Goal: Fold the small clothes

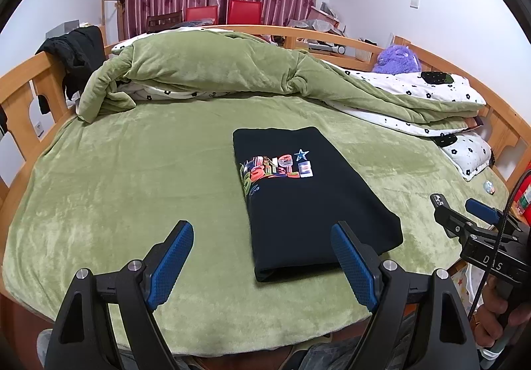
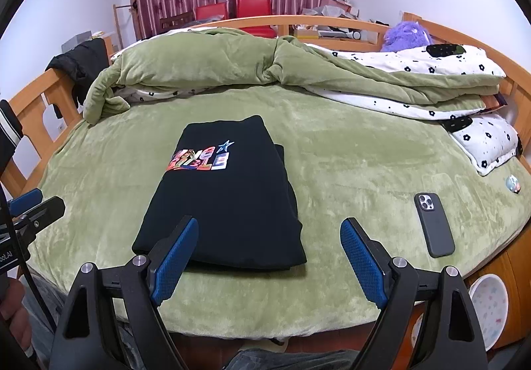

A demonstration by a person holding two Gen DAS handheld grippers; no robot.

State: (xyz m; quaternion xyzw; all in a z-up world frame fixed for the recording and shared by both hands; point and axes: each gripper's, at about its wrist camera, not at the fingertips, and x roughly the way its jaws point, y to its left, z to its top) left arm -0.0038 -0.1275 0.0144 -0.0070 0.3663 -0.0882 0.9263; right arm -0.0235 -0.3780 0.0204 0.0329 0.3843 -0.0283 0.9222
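Observation:
A black T-shirt [image 1: 308, 200] with a colourful letter print lies folded into a neat rectangle on the green bed cover; it also shows in the right wrist view [image 2: 225, 200]. My left gripper [image 1: 262, 240] is open and empty, held above the near edge of the bed, its right finger over the shirt's near corner. My right gripper [image 2: 268, 237] is open and empty, its left finger over the shirt's near edge. The right gripper also shows at the right edge of the left wrist view [image 1: 464, 207], and the left gripper at the left edge of the right wrist view [image 2: 36, 204].
A dark phone [image 2: 434, 224] lies on the cover right of the shirt. A rolled green duvet [image 1: 212, 71] and flowered pillows [image 2: 484, 144] lie at the back and right. A wooden bed rail [image 1: 23, 87] surrounds the bed. A purple plush toy [image 1: 396, 59] sits at the far right.

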